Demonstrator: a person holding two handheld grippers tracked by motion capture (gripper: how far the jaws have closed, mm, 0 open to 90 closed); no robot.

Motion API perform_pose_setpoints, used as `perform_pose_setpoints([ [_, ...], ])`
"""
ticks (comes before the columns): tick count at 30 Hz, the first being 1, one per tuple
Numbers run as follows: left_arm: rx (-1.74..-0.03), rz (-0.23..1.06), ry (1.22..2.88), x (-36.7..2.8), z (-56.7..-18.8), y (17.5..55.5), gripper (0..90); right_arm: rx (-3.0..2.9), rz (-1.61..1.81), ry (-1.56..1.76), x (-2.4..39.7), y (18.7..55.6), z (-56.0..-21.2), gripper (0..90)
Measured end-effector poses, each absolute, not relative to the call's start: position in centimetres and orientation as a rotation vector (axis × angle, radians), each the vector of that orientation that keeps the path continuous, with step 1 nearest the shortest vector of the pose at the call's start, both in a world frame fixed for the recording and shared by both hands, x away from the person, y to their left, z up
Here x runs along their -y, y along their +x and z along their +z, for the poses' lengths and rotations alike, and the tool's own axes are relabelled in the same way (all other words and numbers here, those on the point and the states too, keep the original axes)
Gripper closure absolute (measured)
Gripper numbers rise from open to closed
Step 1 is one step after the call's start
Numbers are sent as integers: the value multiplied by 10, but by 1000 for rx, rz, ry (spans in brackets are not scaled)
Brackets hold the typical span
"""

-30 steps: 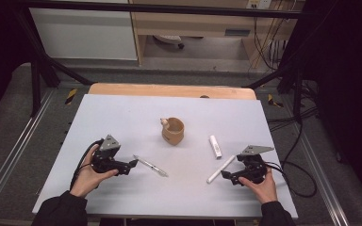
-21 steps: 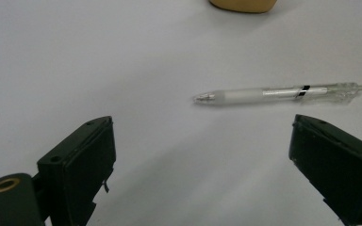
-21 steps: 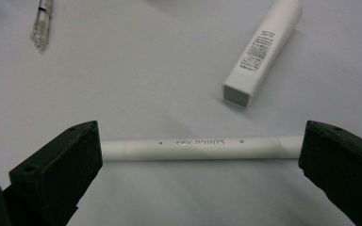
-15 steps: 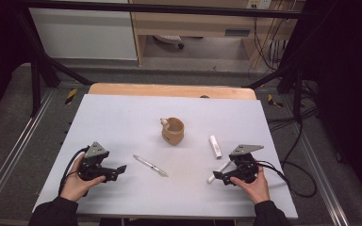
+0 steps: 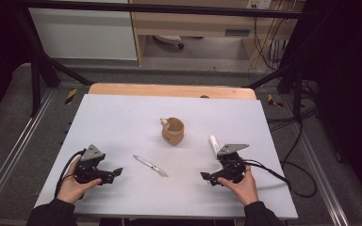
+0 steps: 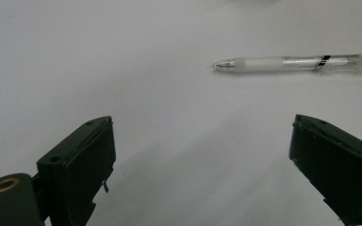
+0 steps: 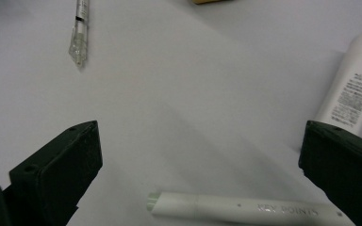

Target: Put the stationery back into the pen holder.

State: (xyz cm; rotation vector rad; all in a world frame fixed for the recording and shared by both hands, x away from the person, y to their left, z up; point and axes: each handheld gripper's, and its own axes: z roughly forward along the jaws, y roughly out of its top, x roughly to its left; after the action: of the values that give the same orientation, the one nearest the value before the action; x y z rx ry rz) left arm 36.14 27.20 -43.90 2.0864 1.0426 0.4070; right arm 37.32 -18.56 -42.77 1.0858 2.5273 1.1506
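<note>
A tan cup (image 5: 173,131) stands at the middle of the white table (image 5: 122,117). A clear pen (image 5: 150,165) (image 6: 292,63) lies in front of it, ahead of my open left gripper (image 5: 115,173) (image 6: 200,155), which holds nothing. My right gripper (image 5: 206,177) (image 7: 200,160) is open low over the table. A white marker (image 7: 245,209) lettered KEY POINTS lies between its jaws, with neither jaw touching it. A white tube (image 5: 214,143) (image 7: 351,89) lies just beyond the right jaw. The clear pen (image 7: 81,28) also shows at the top left of the right gripper view.
A wooden strip (image 5: 169,90) runs along the table's far edge. Black frame bars and cables (image 5: 283,169) flank the table on the right. A hand holds each gripper near the front edge.
My left gripper has drawn back and to the left, away from the clear pen. The right gripper has slid left, and the white marker now lies between its jaws.
</note>
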Motion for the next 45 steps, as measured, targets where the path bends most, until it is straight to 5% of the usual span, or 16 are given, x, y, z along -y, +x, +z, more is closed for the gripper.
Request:
perform_pose_setpoints([
  [26, -1044, 398, 2081, -279, -442, 359, 73, -2626, 1132, 975, 80, 393, -410, 45],
  [45, -1039, 387, 2087, -278, -443, 359, 66, -2687, 1124, 875, 9, 416, -411, 242],
])
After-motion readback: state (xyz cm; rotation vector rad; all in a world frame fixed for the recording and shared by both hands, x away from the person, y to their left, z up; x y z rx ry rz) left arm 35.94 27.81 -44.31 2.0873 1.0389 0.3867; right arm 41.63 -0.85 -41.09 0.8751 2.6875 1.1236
